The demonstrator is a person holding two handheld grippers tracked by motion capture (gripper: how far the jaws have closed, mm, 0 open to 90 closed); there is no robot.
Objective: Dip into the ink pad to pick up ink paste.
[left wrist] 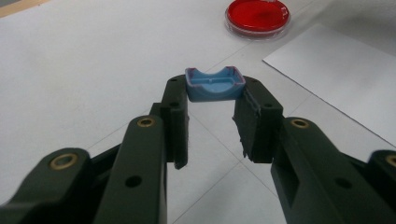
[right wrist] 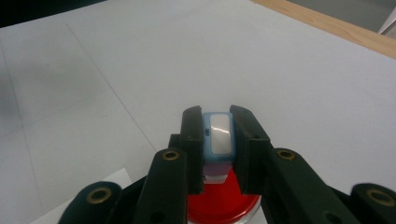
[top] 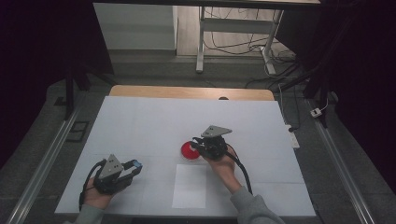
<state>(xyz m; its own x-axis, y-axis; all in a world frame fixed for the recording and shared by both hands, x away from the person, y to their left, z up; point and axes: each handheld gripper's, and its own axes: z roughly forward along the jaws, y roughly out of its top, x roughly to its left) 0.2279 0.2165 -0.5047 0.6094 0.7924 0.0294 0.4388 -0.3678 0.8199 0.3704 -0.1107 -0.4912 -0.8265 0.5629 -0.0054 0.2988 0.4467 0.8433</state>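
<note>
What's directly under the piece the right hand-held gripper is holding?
A red dish lies below the blue-and-white piece held by the right hand-held gripper. The jaws cover most of the dish, so whether they touch is unclear.

Red dish (top: pixel 190 150) and paper sheet (top: pixel 190 185) occupy centre.

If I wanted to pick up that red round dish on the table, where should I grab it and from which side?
Grip the red dish across its low clear rim, coming straight down from above. It lies flat on the white table cover and is shallow, so a side approach probably finds little wall. The right hand-held gripper, shut on a small blue piece, hovers over it.
</note>
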